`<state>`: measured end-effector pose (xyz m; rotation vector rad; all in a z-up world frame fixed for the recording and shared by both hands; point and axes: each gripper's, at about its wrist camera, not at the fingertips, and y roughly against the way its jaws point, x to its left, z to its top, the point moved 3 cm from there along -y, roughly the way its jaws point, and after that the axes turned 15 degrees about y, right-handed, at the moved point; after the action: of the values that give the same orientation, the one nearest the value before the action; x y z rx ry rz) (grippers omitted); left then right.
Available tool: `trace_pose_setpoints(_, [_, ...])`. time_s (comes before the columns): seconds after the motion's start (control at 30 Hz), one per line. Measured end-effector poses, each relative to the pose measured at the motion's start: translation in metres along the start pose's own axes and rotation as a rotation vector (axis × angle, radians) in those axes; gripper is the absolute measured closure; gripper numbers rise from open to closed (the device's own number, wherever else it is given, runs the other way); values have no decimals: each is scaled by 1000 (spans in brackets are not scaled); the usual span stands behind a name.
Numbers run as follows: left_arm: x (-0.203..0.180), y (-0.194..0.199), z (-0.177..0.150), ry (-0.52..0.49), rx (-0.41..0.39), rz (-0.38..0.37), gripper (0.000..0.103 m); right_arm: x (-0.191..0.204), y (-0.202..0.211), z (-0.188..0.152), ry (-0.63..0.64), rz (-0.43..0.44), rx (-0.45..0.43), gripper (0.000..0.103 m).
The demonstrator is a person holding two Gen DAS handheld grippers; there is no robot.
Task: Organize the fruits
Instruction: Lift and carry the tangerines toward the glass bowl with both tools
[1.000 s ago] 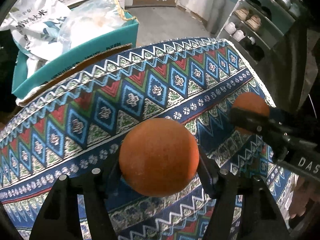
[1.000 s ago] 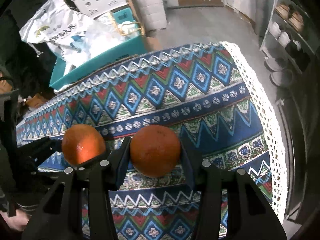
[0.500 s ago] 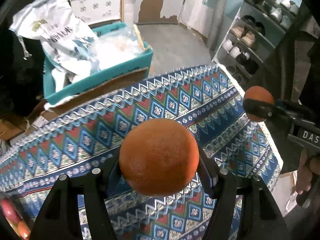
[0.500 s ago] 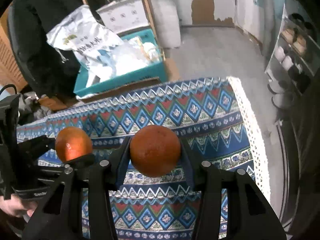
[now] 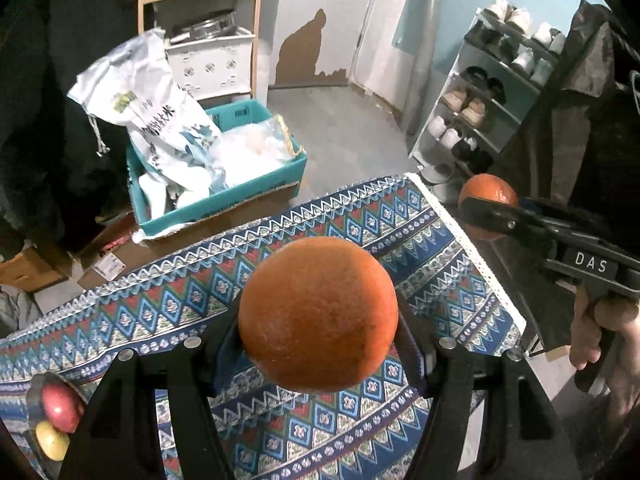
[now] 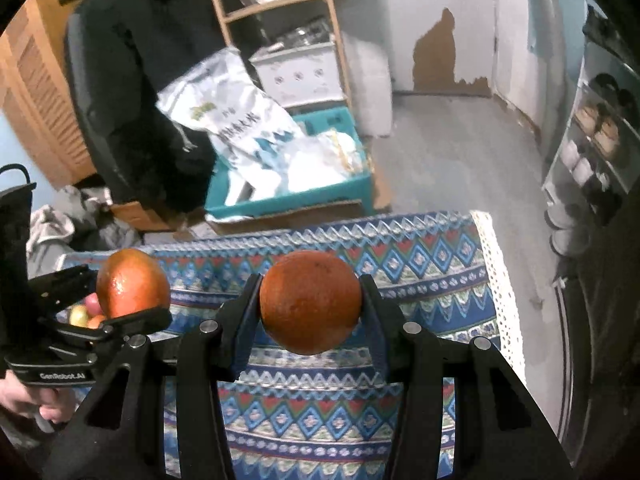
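Left wrist view: shoe rack (image 5: 486,104); right lacks it clearly. Each hand-held gripper (image 5: 318,320) clamps orange (image 5: 318,314).

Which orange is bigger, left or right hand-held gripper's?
The left hand-held gripper holds the bigger orange; its jaws sit wider than around the right one's orange.

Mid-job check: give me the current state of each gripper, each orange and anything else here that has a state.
Left gripper: jaws shut on left orange.
Left orange: held above the patterned cloth.
Right gripper: jaws shut on right orange.
Right orange: held clear of the cloth.
Teal box: open, stuffed with bags.
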<state>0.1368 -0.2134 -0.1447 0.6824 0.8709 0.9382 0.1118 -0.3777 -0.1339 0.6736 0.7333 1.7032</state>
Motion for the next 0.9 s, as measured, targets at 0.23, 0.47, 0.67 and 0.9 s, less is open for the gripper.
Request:
trace_pose_setpoints(0.23, [8, 46, -8, -11, -63, -4, 35, 29, 27, 17, 36, 40, -48, 56])
trace_pose_setpoints(0.47, [24, 80, -11, 17, -89, -20, 35, 57, 42, 28, 72, 67, -62, 56])
trace_pose_setpoints(0.67, [45, 102, -18, 43, -118, -5, 35, 86, 44, 37, 123, 86, -66, 56])
trace_pose_setpoints(0.9, [76, 127, -30, 83, -149, 19, 35, 128, 43, 50, 185, 132, -73, 56])
